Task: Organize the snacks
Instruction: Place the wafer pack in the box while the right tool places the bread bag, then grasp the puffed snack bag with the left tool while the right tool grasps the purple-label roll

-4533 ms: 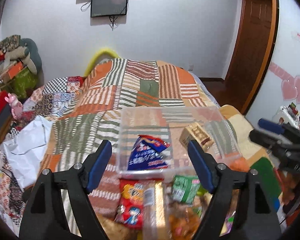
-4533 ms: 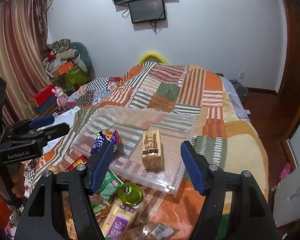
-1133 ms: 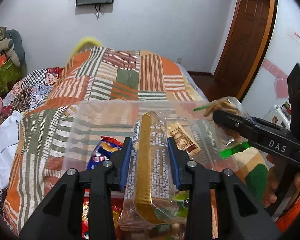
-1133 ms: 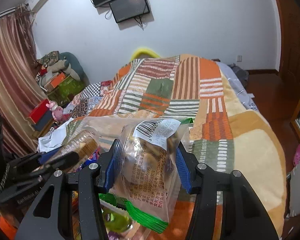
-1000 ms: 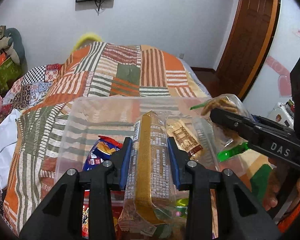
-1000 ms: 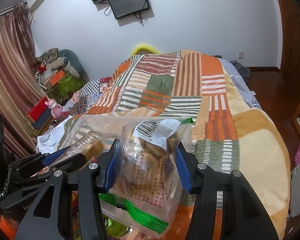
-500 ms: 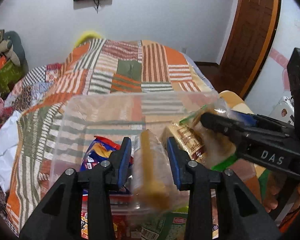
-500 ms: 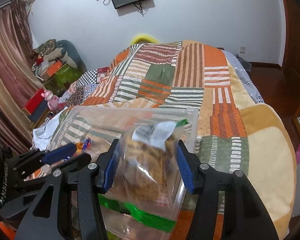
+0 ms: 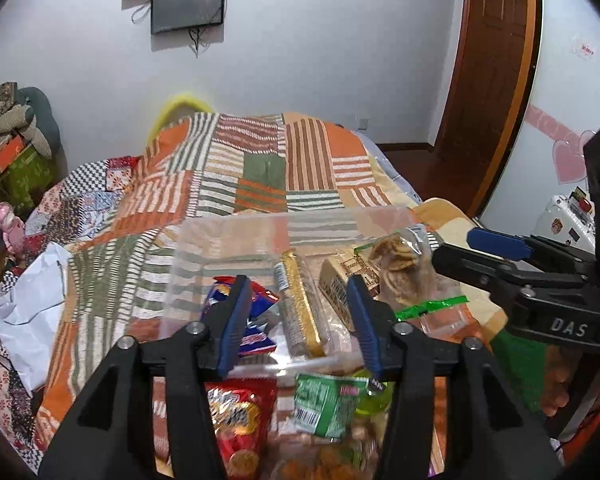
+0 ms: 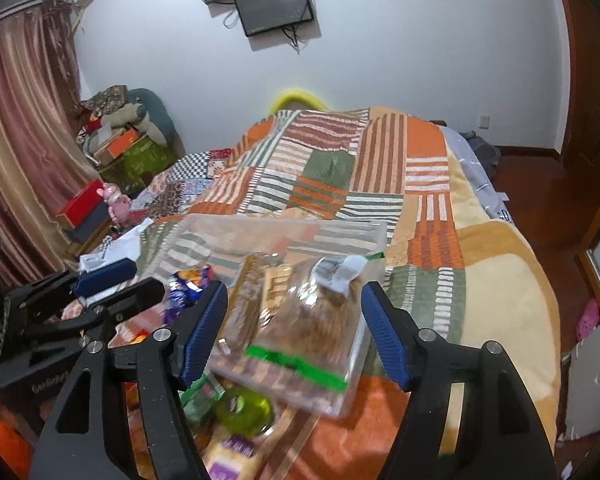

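A clear plastic bin [image 9: 228, 240] sits on the patchwork bed. In it lie a blue snack bag [image 9: 256, 312], a long clear pack of biscuits with a gold strip [image 9: 300, 304], a tan box [image 9: 344, 276] and a clear green-edged bag of cookies [image 9: 396, 264]. My left gripper [image 9: 298, 320] is open and empty just above the biscuit pack. My right gripper [image 10: 296, 328] is open, with the cookie bag [image 10: 312, 328] lying between its fingers in the bin [image 10: 284, 236]. The right gripper also shows at the right of the left wrist view [image 9: 496, 256].
Loose snacks lie in front of the bin: a red bag [image 9: 240, 416], a green pack [image 9: 324, 404], a green-lidded jar [image 10: 244, 408]. A white bag [image 9: 32, 304] lies left on the bed. A door [image 9: 488, 68] stands at the right; boxes and toys [image 10: 112, 152] sit at the left wall.
Both grippers have opened and let their packs drop into the bin. The biscuit pack and the cookie bag now lie inside it. Both grippers have pulled back a little.
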The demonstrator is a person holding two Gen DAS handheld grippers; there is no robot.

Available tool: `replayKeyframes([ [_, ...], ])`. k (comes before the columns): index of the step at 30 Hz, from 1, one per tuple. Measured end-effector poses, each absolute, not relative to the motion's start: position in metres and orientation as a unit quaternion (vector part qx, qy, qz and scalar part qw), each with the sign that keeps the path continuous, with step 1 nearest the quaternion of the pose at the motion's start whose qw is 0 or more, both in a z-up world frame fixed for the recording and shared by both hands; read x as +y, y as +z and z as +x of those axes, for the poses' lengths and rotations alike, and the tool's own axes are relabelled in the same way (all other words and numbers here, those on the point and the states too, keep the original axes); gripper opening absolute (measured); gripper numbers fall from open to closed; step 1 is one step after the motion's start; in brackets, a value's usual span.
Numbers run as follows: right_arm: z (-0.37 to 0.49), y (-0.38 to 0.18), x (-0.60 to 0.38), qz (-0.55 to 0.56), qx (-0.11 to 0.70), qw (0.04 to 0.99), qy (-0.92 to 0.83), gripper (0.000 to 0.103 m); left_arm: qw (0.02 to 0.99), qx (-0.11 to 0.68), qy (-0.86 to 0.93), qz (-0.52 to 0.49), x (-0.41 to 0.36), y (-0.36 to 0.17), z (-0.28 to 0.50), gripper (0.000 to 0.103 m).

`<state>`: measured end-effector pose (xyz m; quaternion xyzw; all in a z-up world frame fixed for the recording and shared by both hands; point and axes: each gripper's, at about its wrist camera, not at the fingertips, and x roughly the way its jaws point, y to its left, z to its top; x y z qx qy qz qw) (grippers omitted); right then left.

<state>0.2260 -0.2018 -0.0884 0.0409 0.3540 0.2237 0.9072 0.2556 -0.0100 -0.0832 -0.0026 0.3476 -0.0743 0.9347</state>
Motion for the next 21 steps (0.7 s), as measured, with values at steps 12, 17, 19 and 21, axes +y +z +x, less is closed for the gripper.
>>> replayKeyframes([
  [12, 0.175, -0.083, -0.199, 0.033, 0.343, 0.908, 0.238, 0.074, 0.944, 0.326, -0.044, 0.002, 0.03, -0.061, 0.187, 0.093],
  [17, 0.161, -0.096, -0.196, 0.032, 0.356, 0.902, 0.241, 0.076, 0.94, 0.34, -0.018, 0.016, 0.052, -0.07, 0.167, 0.094],
  [19, 0.157, -0.104, -0.194, 0.031, 0.364, 0.9, 0.239, 0.076, 0.936, 0.351, -0.011, 0.009, 0.062, -0.078, 0.16, 0.094],
  [21, 0.154, -0.11, -0.194, 0.033, 0.37, 0.897, 0.238, 0.076, 0.931, 0.365, -0.009, -0.008, 0.076, -0.086, 0.156, 0.094],
])
